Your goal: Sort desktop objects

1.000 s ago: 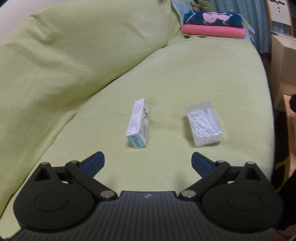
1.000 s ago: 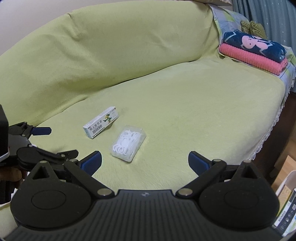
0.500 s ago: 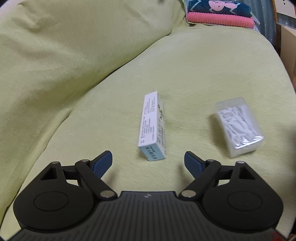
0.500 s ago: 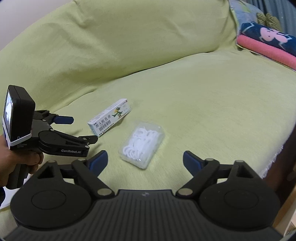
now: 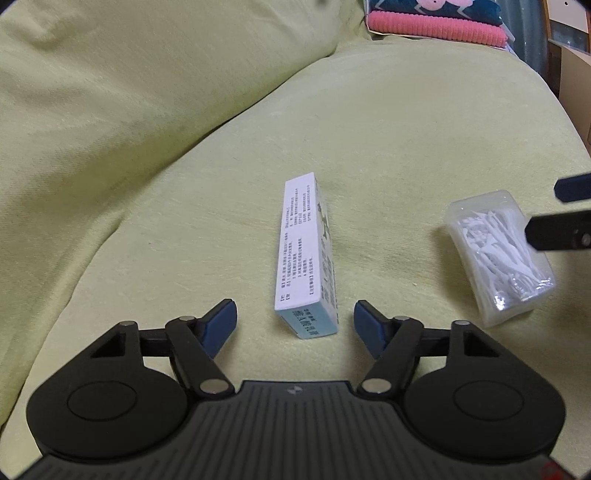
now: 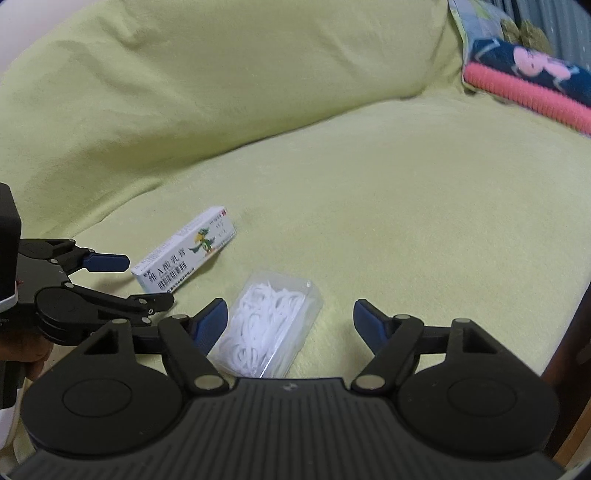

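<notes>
A long white medicine box (image 5: 306, 254) lies on the green sofa seat. My left gripper (image 5: 294, 325) is open, and the near end of the box sits between its blue fingertips without touching them. The same box (image 6: 186, 255) shows in the right wrist view with the left gripper (image 6: 142, 280) at its near end. A clear plastic case of white floss picks (image 6: 266, 329) lies just ahead of my open right gripper (image 6: 290, 321), its near end between the fingers. That case (image 5: 498, 254) is right of the box, with the right gripper's fingers (image 5: 557, 227) over it.
A green cover drapes the sofa seat (image 6: 406, 221) and backrest (image 5: 129, 92). Folded pink and navy towels (image 5: 436, 18) are stacked at the far end, seen also as towels (image 6: 528, 85). A hand (image 6: 22, 354) holds the left gripper. Cardboard boxes (image 5: 572, 74) stand beyond the sofa's right edge.
Both grippers have moved forward and down. The medicine box now sits between the left fingertips, and the floss case has come between the right fingers. Both stay open.
</notes>
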Tool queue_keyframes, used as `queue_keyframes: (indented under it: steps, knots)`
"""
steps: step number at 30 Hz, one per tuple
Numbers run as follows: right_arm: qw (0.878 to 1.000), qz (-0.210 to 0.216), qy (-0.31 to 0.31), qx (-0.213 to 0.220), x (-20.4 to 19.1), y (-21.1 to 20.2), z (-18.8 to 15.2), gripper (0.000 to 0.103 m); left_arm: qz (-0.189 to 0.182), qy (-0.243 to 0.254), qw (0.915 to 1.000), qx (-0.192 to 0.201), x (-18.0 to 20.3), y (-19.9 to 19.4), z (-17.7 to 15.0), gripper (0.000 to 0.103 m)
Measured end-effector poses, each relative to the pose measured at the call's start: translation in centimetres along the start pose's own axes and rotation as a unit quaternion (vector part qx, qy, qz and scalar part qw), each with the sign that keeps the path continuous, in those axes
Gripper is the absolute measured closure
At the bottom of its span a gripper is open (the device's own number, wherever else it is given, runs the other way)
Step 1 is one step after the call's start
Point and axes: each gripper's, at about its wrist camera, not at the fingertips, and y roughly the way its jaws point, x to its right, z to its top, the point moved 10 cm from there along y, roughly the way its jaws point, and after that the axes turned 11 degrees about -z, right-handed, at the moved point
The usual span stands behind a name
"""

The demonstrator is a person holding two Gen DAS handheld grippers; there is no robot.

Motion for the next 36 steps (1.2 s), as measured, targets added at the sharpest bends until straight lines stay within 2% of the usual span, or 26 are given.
queue_keyframes:
  steps: [5, 16, 22, 27, 36]
  knots:
    - [1.0, -0.002, 0.006, -0.002, 0.2, 0.2, -0.1, 0.03, -0.006, -0.001, 1.0, -0.003, 0.0, 0.6, 0.4, 0.039]
    - [1.0, 0.007, -0.011, 0.003, -0.8, 0.1, -0.3, 0.029, -0.033, -0.023, 0.9992, -0.005, 0.6, 0.9, 0.6, 0.072]
    - [1.0, 0.014, -0.015, 0.011, -1.2, -0.1, -0.1, 0.029, -0.043, -0.012, 0.999, -0.01, 1.7, -0.6, -0.5, 0.072]
    - [0.999, 0.029, -0.029, 0.023, -2.1, -0.7, 0.0, 0.029, -0.056, -0.006, 0.9983, -0.014, 3.8, -3.3, -3.0, 0.073]
    - [0.994, 0.09, -0.053, 0.045, -4.7, -2.6, -0.1, 0.03, -0.072, -0.014, 0.9972, -0.018, 6.3, -8.9, -7.6, 0.073]
